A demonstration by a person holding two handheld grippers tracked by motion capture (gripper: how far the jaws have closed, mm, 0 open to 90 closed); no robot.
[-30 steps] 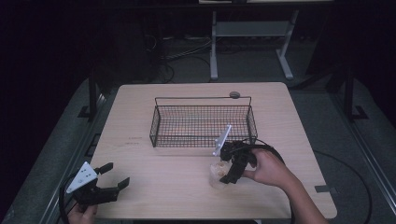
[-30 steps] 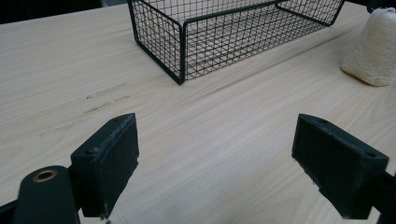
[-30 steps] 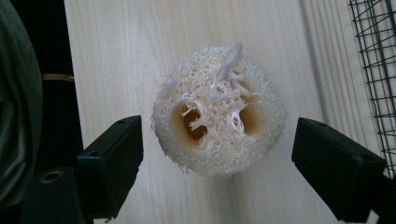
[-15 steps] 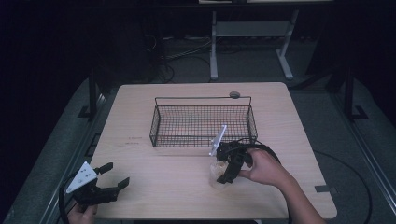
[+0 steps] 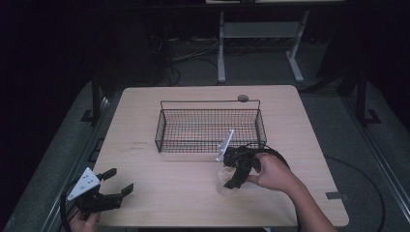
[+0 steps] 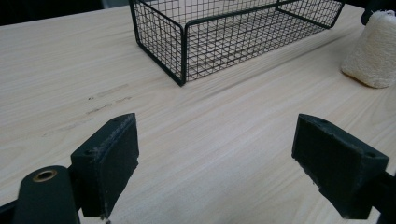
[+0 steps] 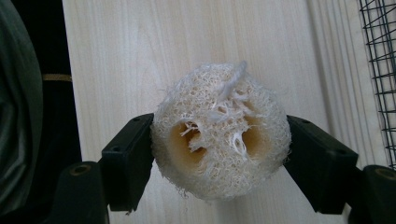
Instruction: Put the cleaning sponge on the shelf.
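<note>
Shifted since the earlier frame: right gripper [image 5: 231, 180], drawn slightly closer to the wire basket [image 5: 209, 127] with its grey plate tilted more toward the basket's front wall; the change is small.

Item 1, loofah sponge [image 7: 219, 133]: pale, fibrous, round in cross-section with hollow channels. Located just in front of the basket's front right corner, low over the wooden table [image 5: 145, 116]. Clamped between the right gripper's two black jaws, one pressed to each side. In the left gripper view the sponge [image 6: 373, 51] appears beside the basket [image 6: 224, 32], touching or nearly touching the tabletop; which cannot be told.

Item 2, right gripper: closed on the sponge, held by the person's right hand [image 5: 273, 171], cable looping behind it toward the basket's right end.

Item 3, left gripper [image 5: 111, 186]: well apart from the basket, off its front left corner, near the table's front edge. Position matches the earlier frame. Jaws spread wide with bare table between them, gripping nothing.

Item 4, wire basket: black mesh, rectangular, standing at the table's centre.

Item 5, small dark disc [image 5: 242, 98]: just behind the basket's back rim.
</note>
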